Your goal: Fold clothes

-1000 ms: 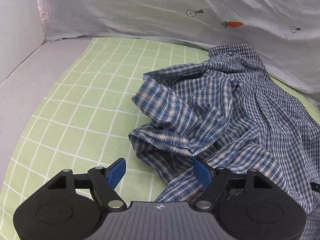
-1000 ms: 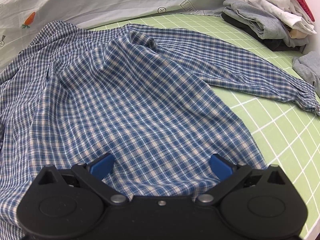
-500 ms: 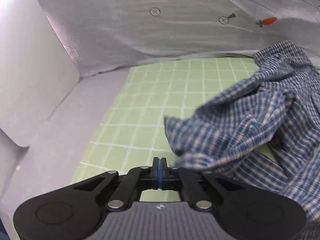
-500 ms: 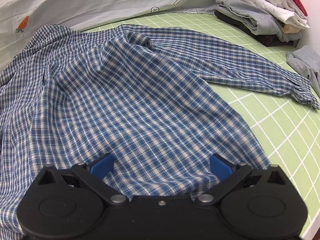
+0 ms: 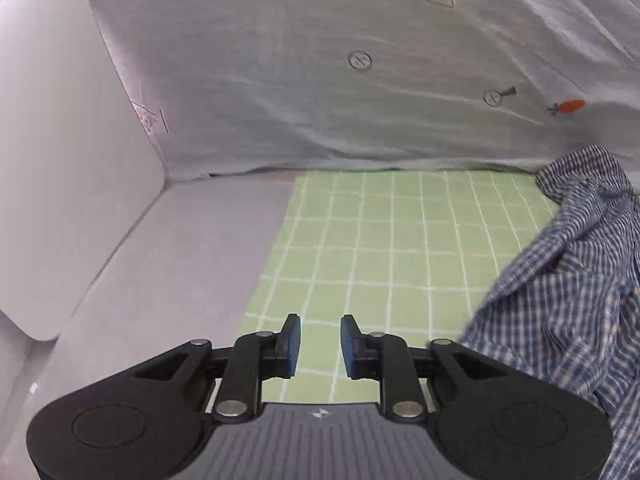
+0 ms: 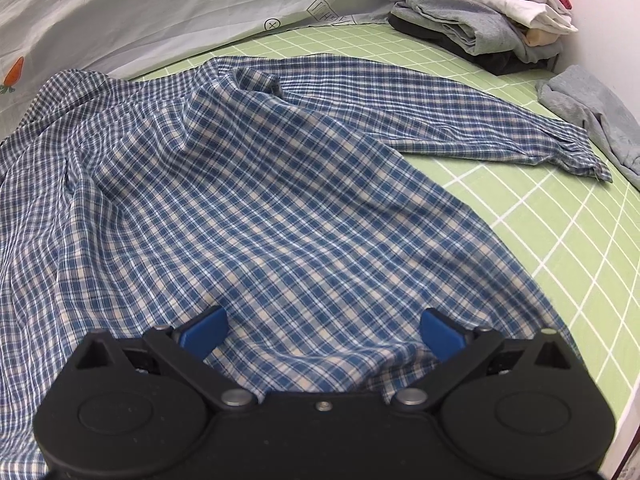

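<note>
A blue and white plaid shirt [image 6: 248, 200] lies spread on the green checked mat [image 6: 580, 248], one sleeve [image 6: 460, 120] stretched to the right. My right gripper [image 6: 320, 330] is open and empty, low over the shirt's near hem. In the left wrist view the shirt [image 5: 568, 292] is bunched at the right edge. My left gripper [image 5: 320, 346] is partly open and empty over the bare mat [image 5: 380, 248], to the left of the shirt and apart from it.
A stack of folded clothes [image 6: 480, 12] stands at the back right, with a loose grey garment [image 6: 592, 116] beside it. A grey sheet with carrot prints [image 5: 360, 80] hangs behind. The grey surface [image 5: 168, 280] extends left of the mat.
My left gripper was shut on the shirt's edge half a second ago; it has since opened, let go and swung left. The right gripper has barely moved.
</note>
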A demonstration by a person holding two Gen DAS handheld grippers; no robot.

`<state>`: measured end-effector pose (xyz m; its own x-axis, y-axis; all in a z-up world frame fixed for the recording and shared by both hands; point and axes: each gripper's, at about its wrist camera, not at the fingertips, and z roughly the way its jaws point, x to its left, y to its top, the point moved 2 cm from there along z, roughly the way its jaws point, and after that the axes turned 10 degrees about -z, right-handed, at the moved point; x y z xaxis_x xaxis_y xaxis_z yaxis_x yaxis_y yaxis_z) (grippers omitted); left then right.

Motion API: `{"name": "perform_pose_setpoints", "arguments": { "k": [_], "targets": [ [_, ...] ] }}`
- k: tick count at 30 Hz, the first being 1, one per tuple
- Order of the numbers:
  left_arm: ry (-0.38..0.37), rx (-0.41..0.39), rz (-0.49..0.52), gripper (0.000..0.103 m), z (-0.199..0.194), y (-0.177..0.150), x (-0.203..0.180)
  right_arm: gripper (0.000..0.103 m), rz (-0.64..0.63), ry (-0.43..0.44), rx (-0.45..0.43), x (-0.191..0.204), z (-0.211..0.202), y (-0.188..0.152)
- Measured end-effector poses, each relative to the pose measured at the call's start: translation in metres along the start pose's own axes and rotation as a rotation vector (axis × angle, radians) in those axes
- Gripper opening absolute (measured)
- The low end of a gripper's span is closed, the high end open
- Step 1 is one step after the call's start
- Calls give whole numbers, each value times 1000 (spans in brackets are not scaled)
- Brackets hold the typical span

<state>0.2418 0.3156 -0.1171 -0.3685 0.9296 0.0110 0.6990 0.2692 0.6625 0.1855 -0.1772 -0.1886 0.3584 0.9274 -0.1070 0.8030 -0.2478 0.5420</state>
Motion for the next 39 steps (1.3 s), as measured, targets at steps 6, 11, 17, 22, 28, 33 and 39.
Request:
{"name": "perform_pose_setpoints", "arguments": {
  "k": [6,11,17,22,28,33,39],
  "targets": [
    [-171,231,-177,41,4,-58,-15,103,7,-8,-3,4,-1,-2],
    [-251,270,-199,47,9,-72,-37,103,1,-4,-6,6,-1,-1],
    [-281,276,-213,47,12,-70,-52,103,-1,0,-8,6,-1,0],
    [-182,209,-61,6,9,-74,-69,103,0,-1,-19,5,-1,-2],
    [-87,160,-30,3,11,-68,-53,103,-2,-2,-20,6,-1,-2],
    [128,71,-55,3,37,-46,6,103,-2,-2,-23,4,0,-2],
    [357,-51,-162,4,57,-1,86,103,-2,-3,-27,5,1,-3]
  ]
}}
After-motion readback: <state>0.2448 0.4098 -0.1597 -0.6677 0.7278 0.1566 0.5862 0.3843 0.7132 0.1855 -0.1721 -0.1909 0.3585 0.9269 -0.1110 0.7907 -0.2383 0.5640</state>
